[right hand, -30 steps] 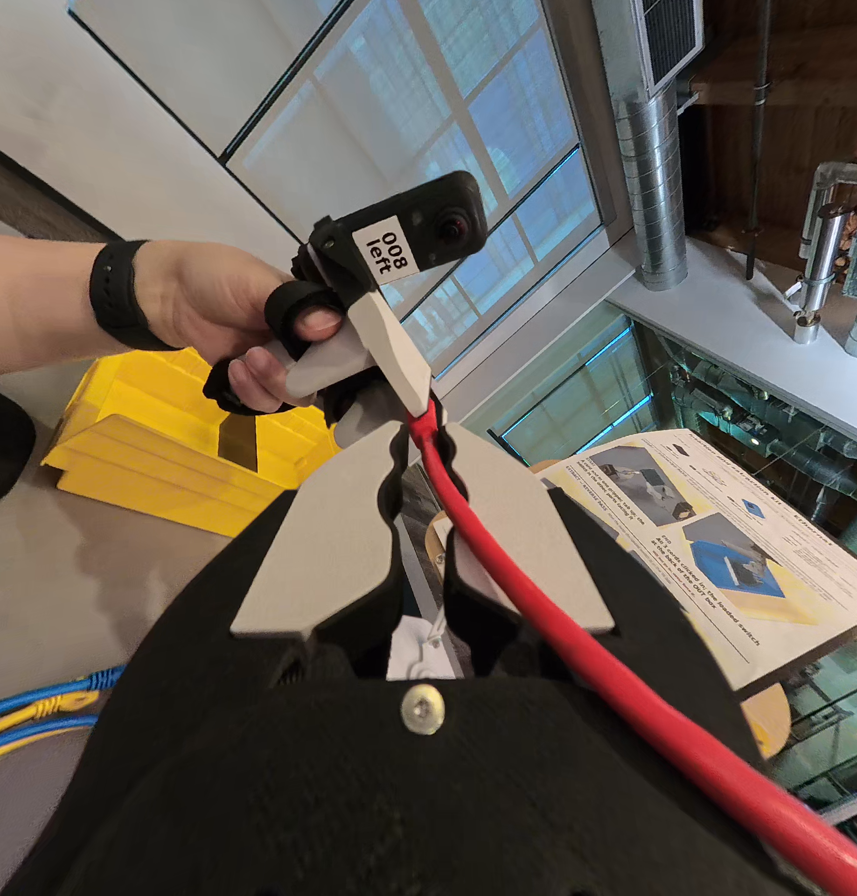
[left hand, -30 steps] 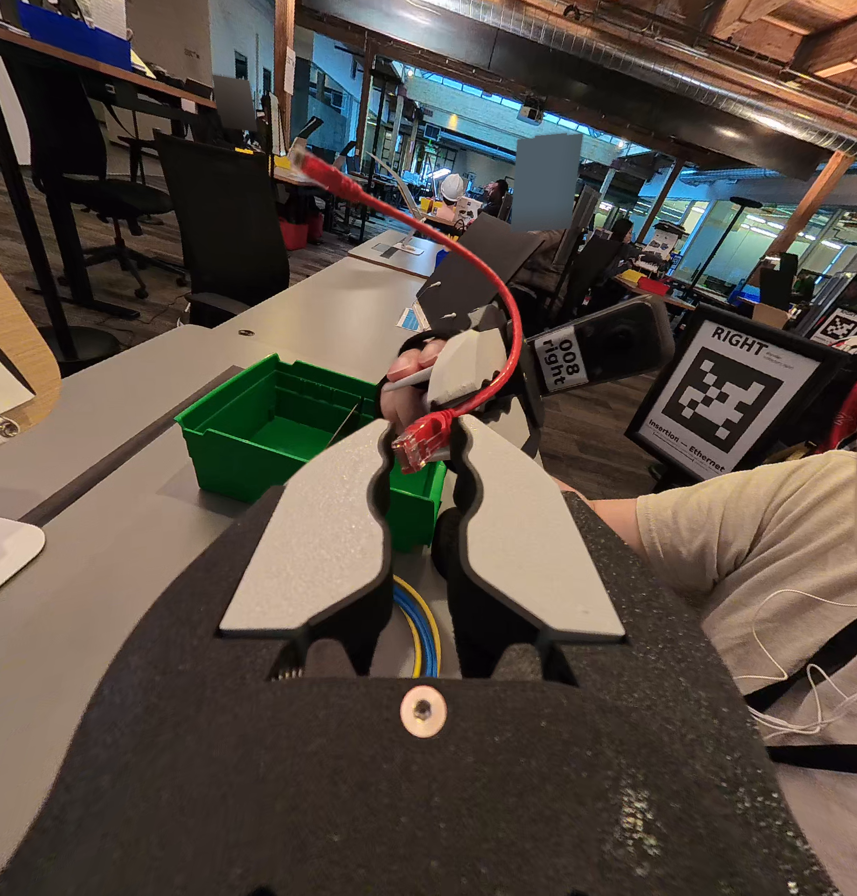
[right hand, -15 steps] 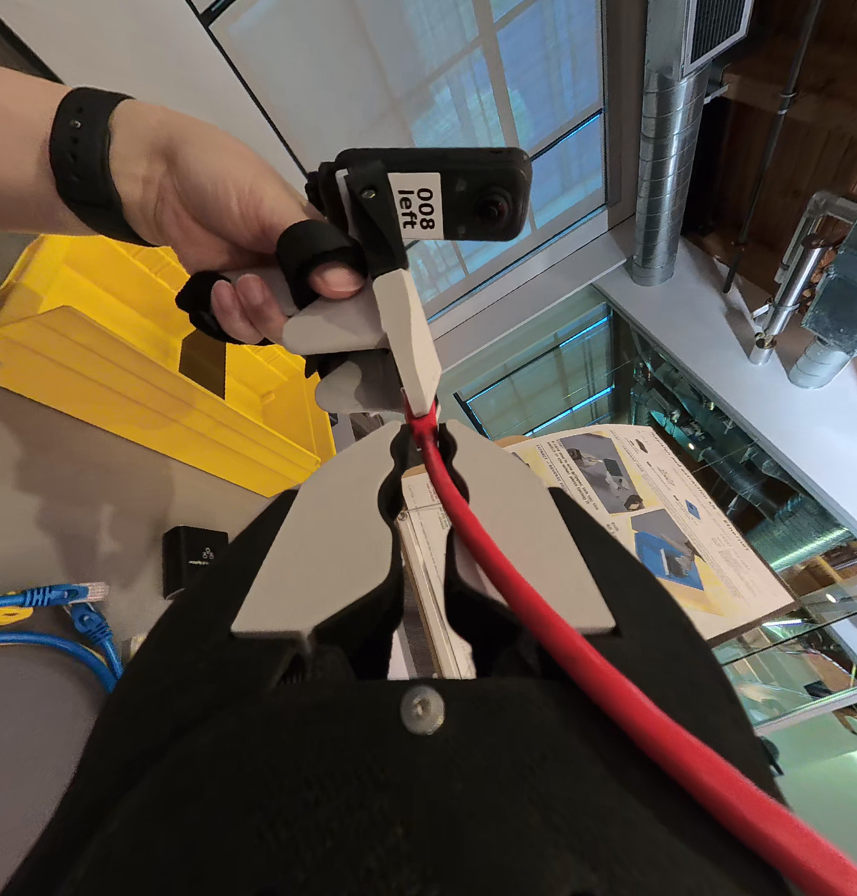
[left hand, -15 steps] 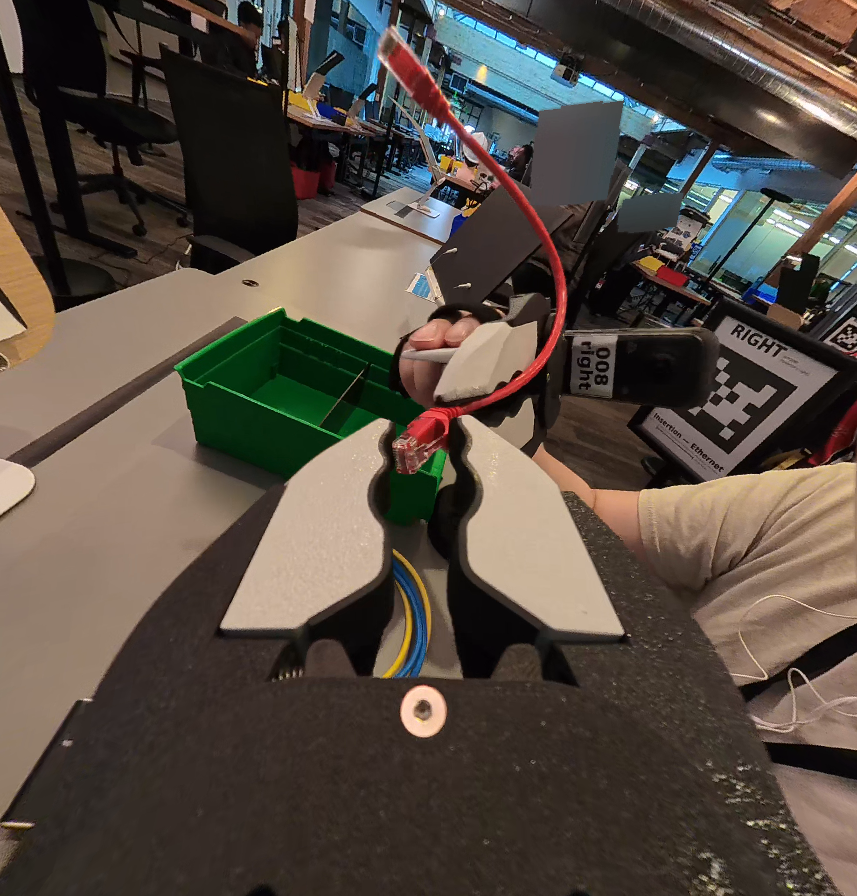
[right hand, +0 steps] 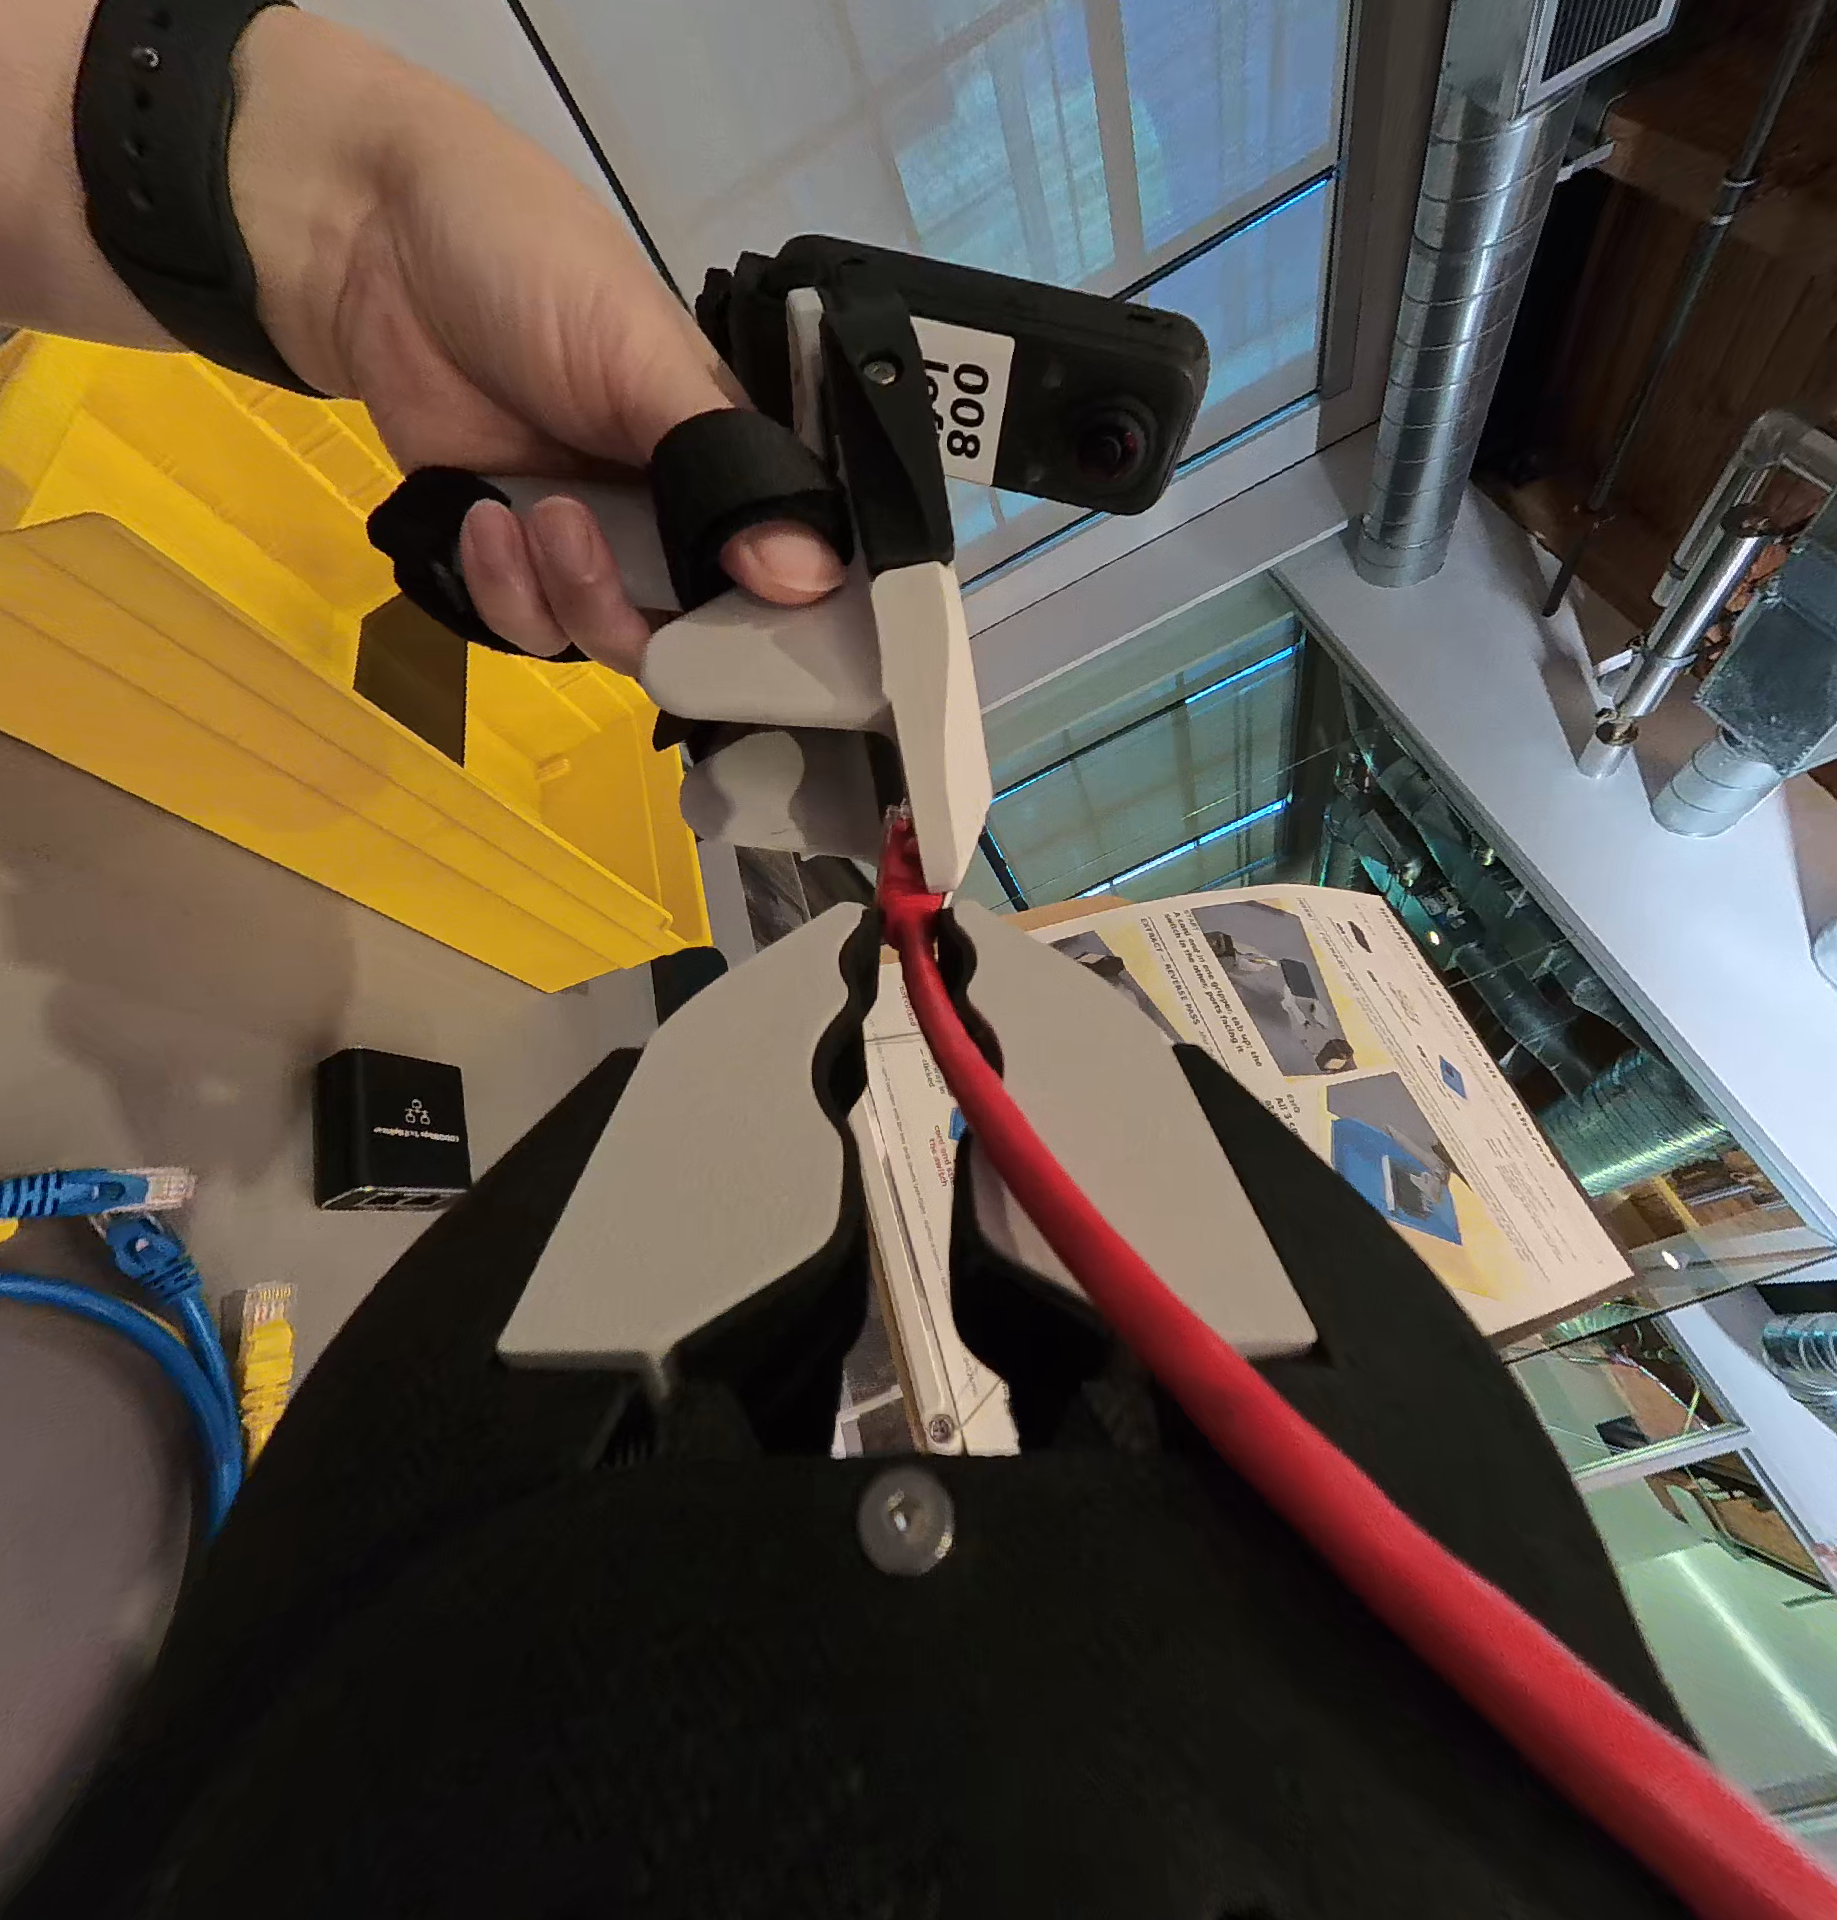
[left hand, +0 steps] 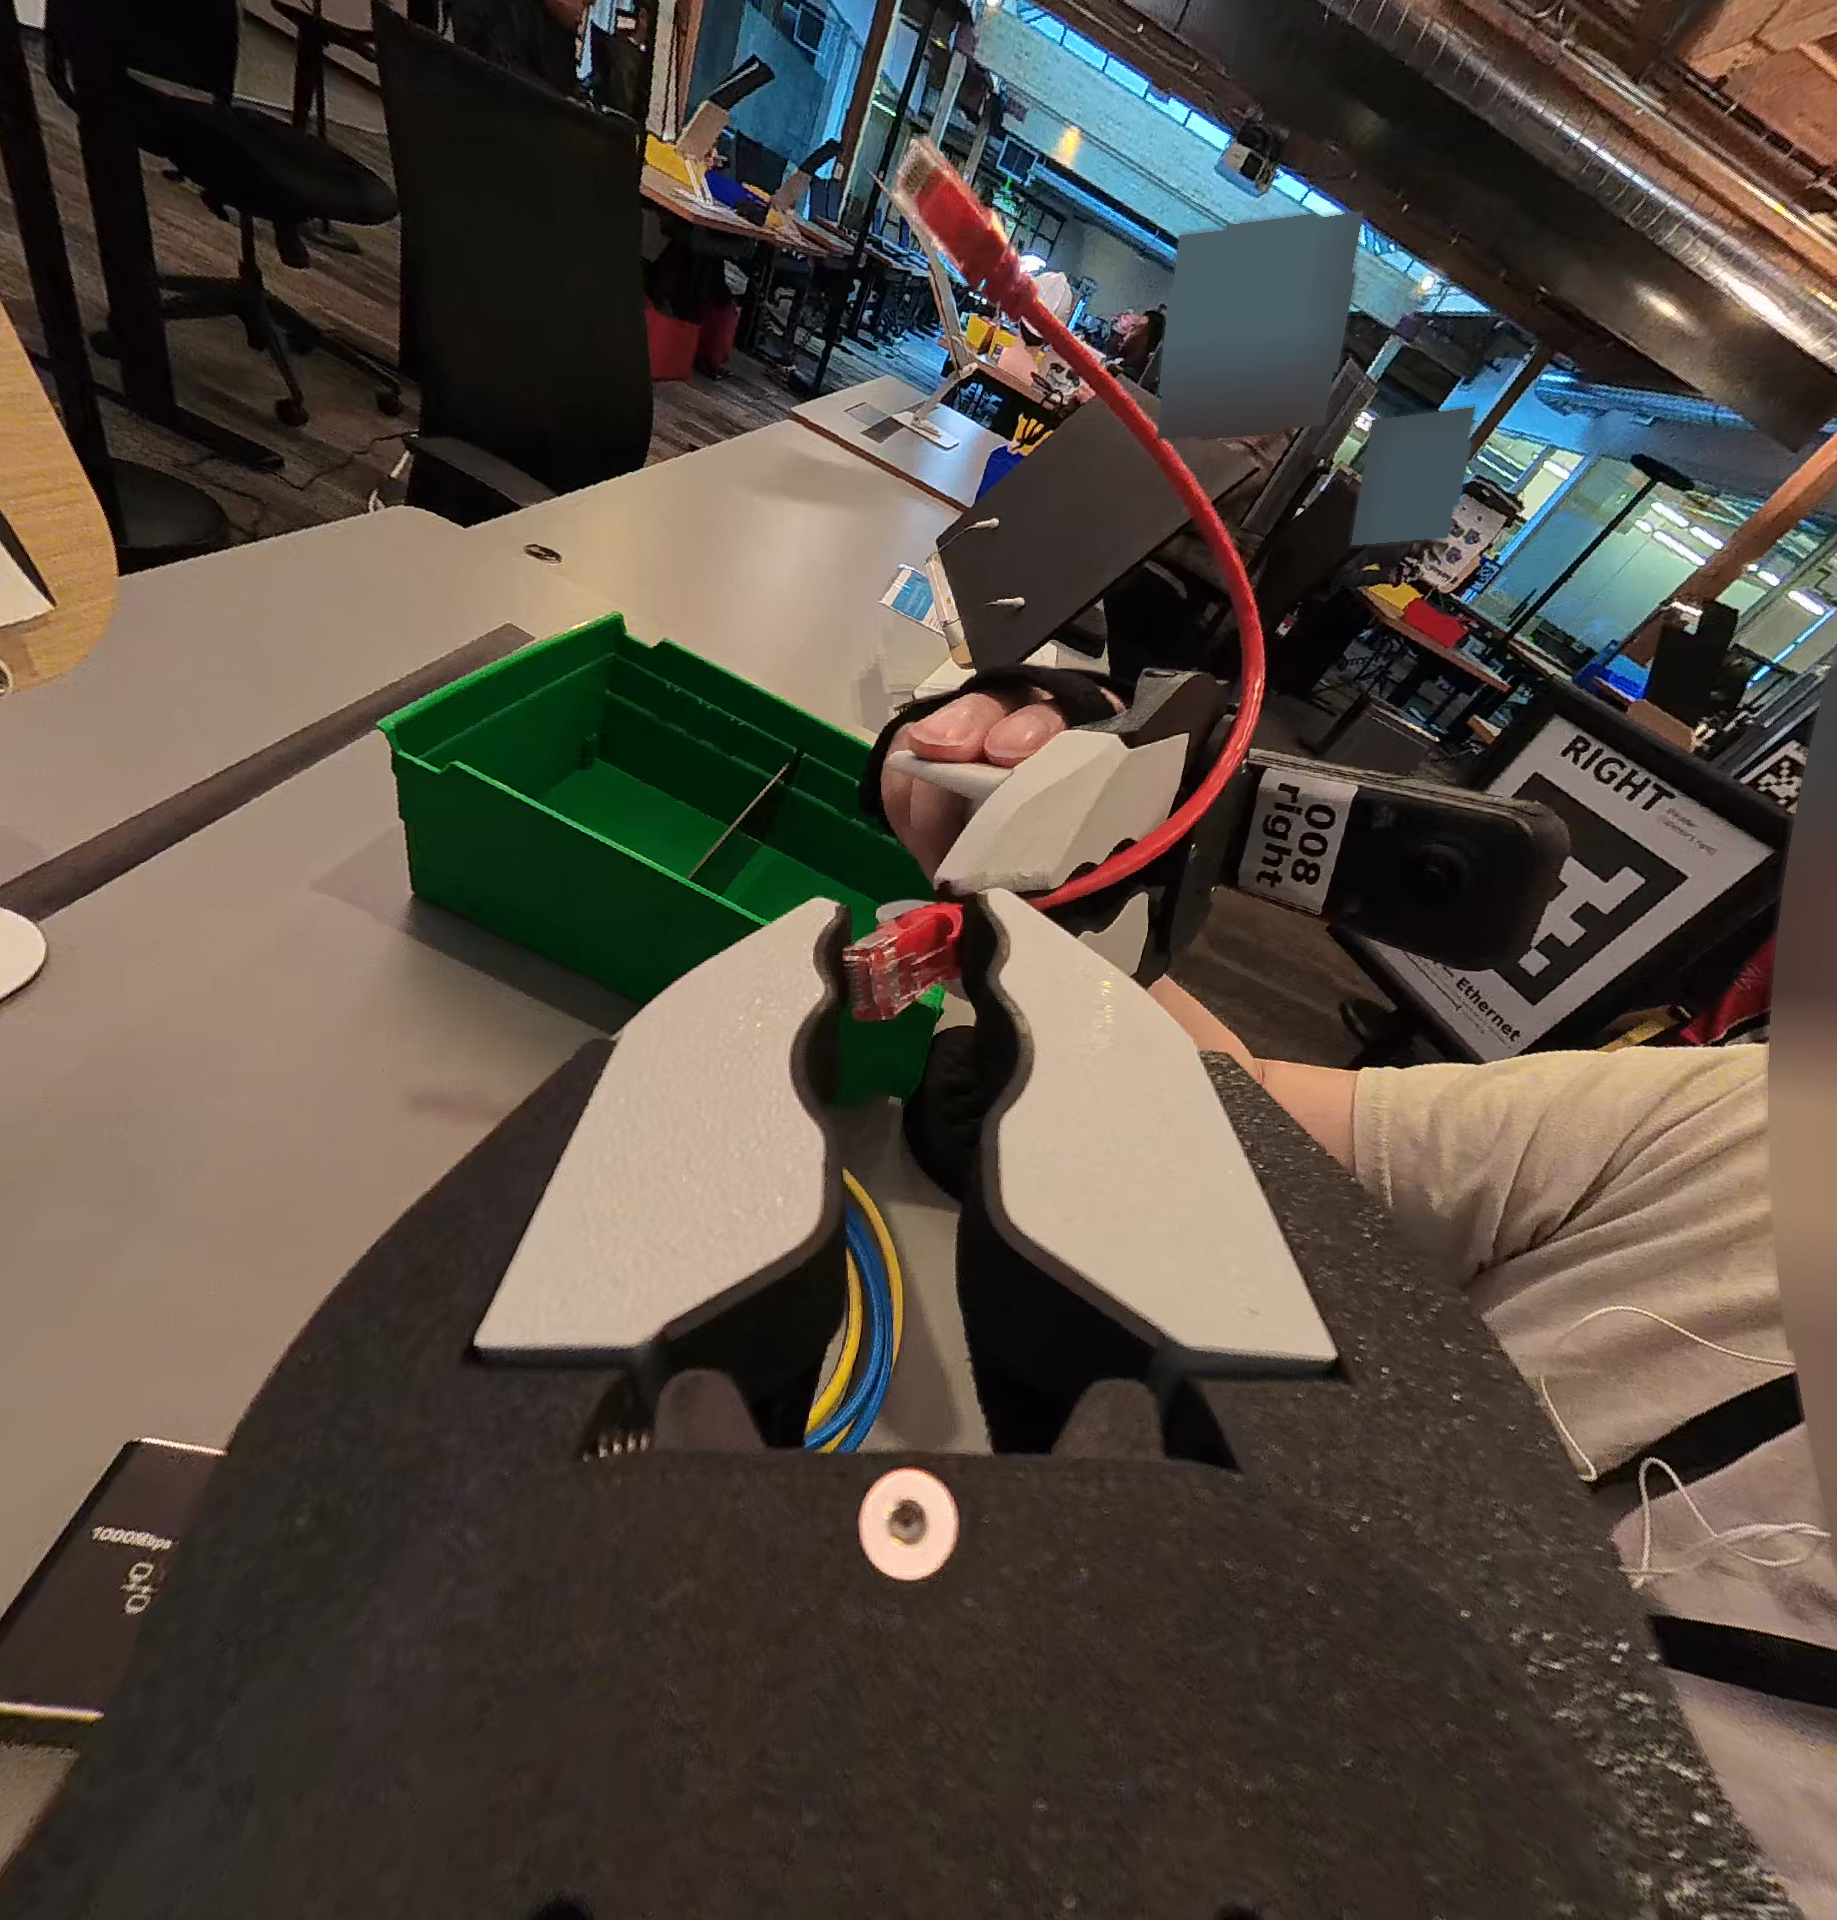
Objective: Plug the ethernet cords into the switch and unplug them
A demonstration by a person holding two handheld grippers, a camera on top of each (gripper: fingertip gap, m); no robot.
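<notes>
A red ethernet cord point(left hand: 1241, 665) is held up above the table between both grippers. My left gripper point(left hand: 901, 914) is shut on the red plug point(left hand: 893, 966) at one end. My right gripper point(right hand: 909, 920) is shut on the cord point(right hand: 997, 1091) just behind that plug and meets the left gripper tip to tip. The cord arcs up to its free plug point(left hand: 945, 208). The black switch point(right hand: 394, 1143) lies on the grey table below and also shows in the left wrist view point(left hand: 62, 1590). Blue cords point(right hand: 166, 1299) and a yellow cord point(right hand: 265, 1340) lie loose beside it.
A green bin point(left hand: 623, 800) stands on the table beyond the grippers. A yellow bin point(right hand: 270, 623) stands behind the switch. A printed instruction sheet point(right hand: 1361, 1091) on a stand and a marker sign point(left hand: 1620, 883) are nearby. A person's arm point(left hand: 1516, 1195) is at the right.
Both grippers, still holding the red cord, have tilted down toward the table. The switch and loose cords have come into view. The cord's free plug has swung to the right.
</notes>
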